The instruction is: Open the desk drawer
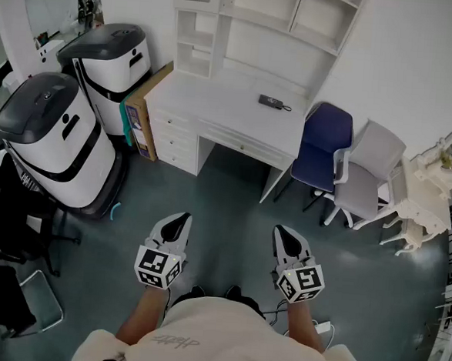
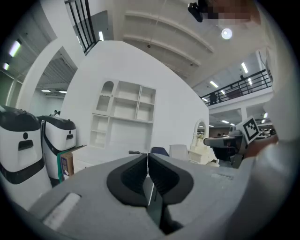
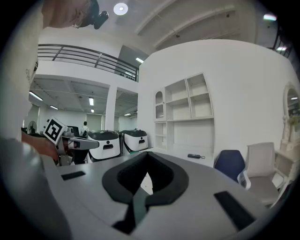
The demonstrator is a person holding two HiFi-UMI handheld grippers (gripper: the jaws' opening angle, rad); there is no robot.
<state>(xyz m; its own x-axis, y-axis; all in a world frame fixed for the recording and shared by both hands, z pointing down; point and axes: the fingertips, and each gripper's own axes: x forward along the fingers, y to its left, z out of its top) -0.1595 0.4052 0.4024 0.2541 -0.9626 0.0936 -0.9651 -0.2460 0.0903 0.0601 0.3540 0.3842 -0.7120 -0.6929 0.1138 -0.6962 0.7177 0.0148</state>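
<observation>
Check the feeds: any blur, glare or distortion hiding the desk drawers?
Head view: sharp, evenly lit, desk drawers plain, no glare. Left gripper view: heavy fisheye, dark corners, ceiling lamp glaring. Right gripper view: same fisheye and dark corners.

Bare floor [image 1: 224,203] at centre frame lies open up to the bench [image 1: 216,98] front. A white machine [image 1: 55,137] crowds the left; a blue chair [image 1: 325,136] and a grey chair [image 1: 365,174] stand at right.

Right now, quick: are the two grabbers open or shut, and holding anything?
Left gripper: shut, holding nothing.
Right gripper: shut, holding nothing.
</observation>
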